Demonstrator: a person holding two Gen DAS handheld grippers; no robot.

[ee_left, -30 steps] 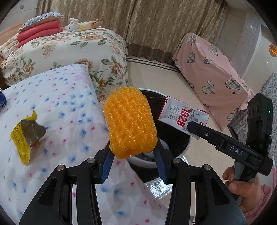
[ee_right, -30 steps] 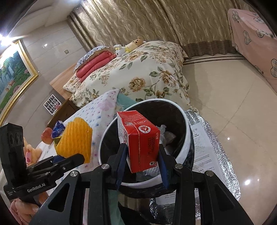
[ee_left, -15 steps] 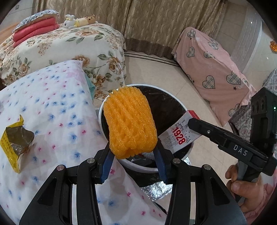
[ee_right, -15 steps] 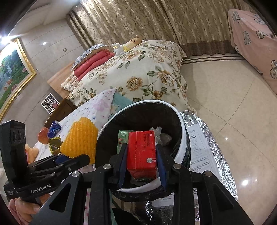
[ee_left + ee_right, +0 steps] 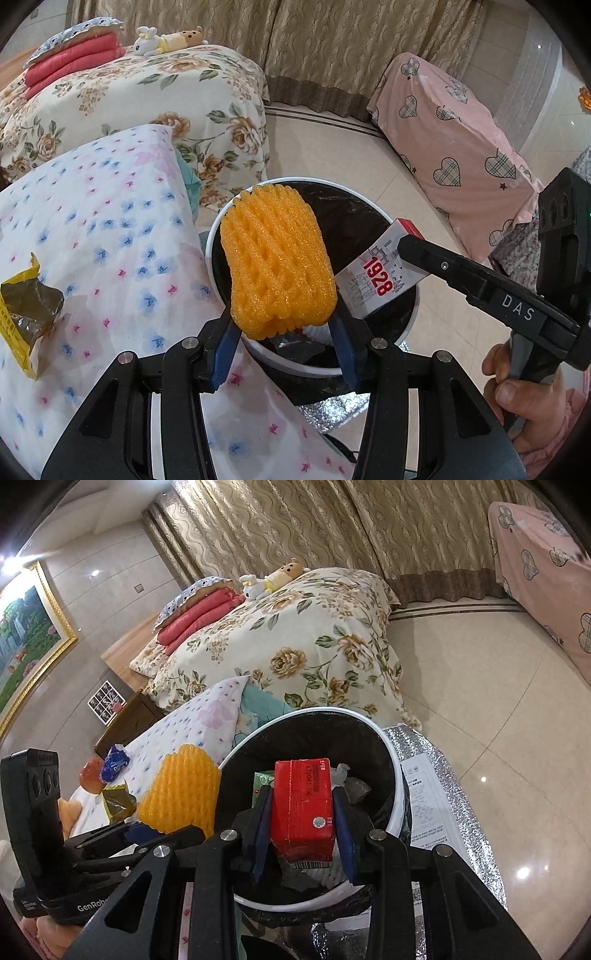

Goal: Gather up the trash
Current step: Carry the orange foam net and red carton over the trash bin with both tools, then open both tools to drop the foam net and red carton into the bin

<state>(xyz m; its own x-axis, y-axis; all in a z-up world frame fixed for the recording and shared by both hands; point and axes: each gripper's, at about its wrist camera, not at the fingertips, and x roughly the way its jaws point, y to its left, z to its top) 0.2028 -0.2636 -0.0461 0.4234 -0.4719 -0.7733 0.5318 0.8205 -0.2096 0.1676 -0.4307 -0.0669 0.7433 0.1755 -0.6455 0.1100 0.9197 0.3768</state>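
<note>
Both tongs are busy. Our left tongs [image 5: 282, 341] pinch the orange foam net [image 5: 277, 258] by its lower end, and the net stands upright in the middle of the left wrist view, over the near left rim of the trash bin [image 5: 216, 240]. Our right tongs [image 5: 301, 843] press on the two sides of the red carton [image 5: 302, 808], which hangs inside the mouth of the bin, at the centre of the right wrist view. In the left view the same carton shows its white side with "1928" printed on it.

We judge that the task is about half done. The bin already holds some trash: a green box [image 5: 263, 781] and some crumpled pieces lie under the carton. Neither item is released yet, so two drops are left.

On the dotted cloth [image 5: 110, 229] of the worktop more trash waits: a yellow wrapper [image 5: 26, 325] at the left edge of the left view, and a blue packet [image 5: 116, 764] with something orange beside it at the left of the right view.
</note>
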